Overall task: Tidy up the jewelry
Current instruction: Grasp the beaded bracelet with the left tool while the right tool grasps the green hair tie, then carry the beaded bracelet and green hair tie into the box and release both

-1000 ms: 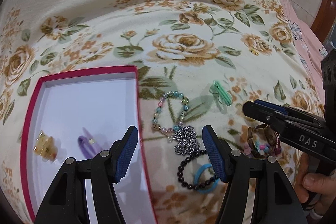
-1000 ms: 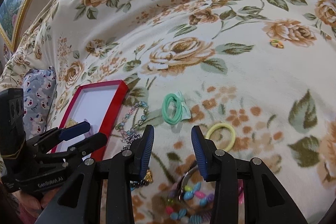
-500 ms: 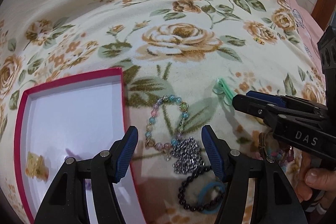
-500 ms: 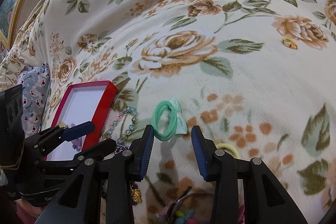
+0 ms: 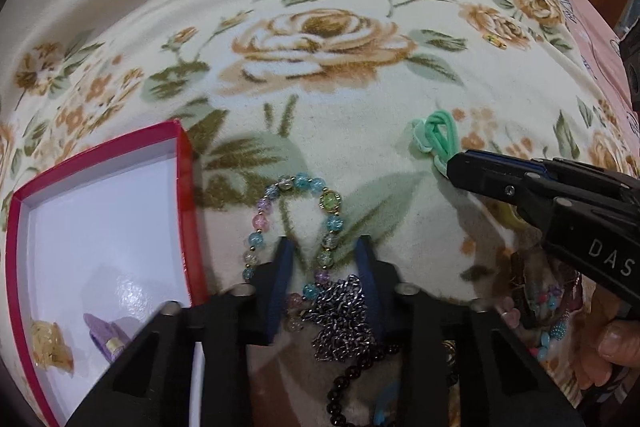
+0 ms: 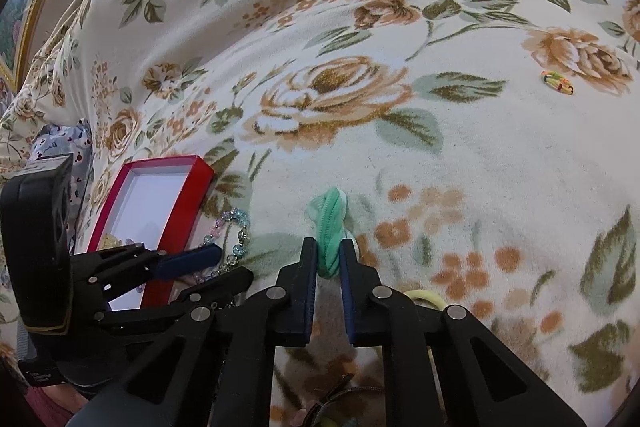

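Fingers of the right hand-held gripper point(image 6: 328, 261) are pressed onto the green hair tie point(image 6: 330, 227), pinching its near end while the rest of the loop lies twisted on the floral blanket point(image 6: 400, 131). From the left wrist view the same hair tie point(image 5: 436, 137) sticks out past the right hand-held gripper's tip point(image 5: 454, 167).

The left hand-held gripper point(image 5: 325, 247) has its fingers narrowed around part of the pastel bead bracelet point(image 5: 296, 223), with the silver chain point(image 5: 344, 315) bunched between them lower down; I cannot tell whether they actually grip anything.

The red box point(image 5: 188, 207) sits just left of the bracelet, holding a gold piece point(image 5: 50, 345) and a purple piece point(image 5: 106, 331). A yellow hair tie point(image 6: 426, 297) lies near the right gripper.
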Available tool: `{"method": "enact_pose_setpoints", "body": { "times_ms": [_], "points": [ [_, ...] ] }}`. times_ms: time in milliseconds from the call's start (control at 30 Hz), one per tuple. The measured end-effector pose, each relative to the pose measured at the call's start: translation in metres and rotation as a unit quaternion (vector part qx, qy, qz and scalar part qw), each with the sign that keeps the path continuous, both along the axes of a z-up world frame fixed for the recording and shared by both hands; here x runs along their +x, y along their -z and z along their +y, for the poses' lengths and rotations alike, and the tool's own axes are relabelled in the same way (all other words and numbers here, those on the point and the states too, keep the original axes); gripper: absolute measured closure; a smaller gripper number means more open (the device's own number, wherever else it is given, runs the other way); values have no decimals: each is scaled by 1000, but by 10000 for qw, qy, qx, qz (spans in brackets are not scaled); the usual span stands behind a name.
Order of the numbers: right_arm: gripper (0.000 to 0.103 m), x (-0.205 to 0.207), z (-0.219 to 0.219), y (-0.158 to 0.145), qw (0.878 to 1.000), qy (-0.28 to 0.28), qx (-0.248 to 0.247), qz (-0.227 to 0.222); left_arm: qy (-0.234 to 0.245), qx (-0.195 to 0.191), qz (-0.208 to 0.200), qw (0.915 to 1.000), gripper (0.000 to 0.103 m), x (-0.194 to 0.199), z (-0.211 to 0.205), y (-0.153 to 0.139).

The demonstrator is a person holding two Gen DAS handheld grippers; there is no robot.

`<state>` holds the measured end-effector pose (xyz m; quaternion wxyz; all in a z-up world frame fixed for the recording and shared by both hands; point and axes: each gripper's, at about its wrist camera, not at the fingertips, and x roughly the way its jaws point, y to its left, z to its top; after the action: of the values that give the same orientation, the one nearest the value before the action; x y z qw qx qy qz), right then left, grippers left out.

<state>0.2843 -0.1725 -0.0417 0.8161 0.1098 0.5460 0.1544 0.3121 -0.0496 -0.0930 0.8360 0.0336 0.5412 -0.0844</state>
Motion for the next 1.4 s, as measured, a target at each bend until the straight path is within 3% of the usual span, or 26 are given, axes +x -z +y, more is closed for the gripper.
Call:
{"method": "enact_pose_setpoints", "body": {
  "times_ms": [33, 67, 233, 467, 833, 1167, 1400],
  "points": [
    [93, -1, -1, -1, 10000, 14, 15, -15, 29, -14, 13, 10000, 94, 1, 0, 0],
    [93, -2, -2, -3, 10000, 29, 36, -33, 44, -25, 9, 10000, 95, 0, 0, 0],
    [93, -10, -6, -15, 9997, 105, 140, -146, 28, -145, -139, 9998, 96, -4, 4, -6],
    [93, -26, -6, -32, 9993, 112, 247, -270, -75, -400, -462, 9981, 96, -27, 17, -35],
    [93, -48, 8, -51, 9985, -26, 390, -384, -282, -796, -793, 9933, 96, -83, 47, -79],
    [93, -67, 43, -60, 9974, -355, 496, -395, -623, -1003, -1067, 9873, 96, -135, 84, -108],
    [93, -77, 75, -58, 9954, -658, 624, -301, -959, -1020, -1142, 9835, 96, -165, 113, -113]
  ]
}}
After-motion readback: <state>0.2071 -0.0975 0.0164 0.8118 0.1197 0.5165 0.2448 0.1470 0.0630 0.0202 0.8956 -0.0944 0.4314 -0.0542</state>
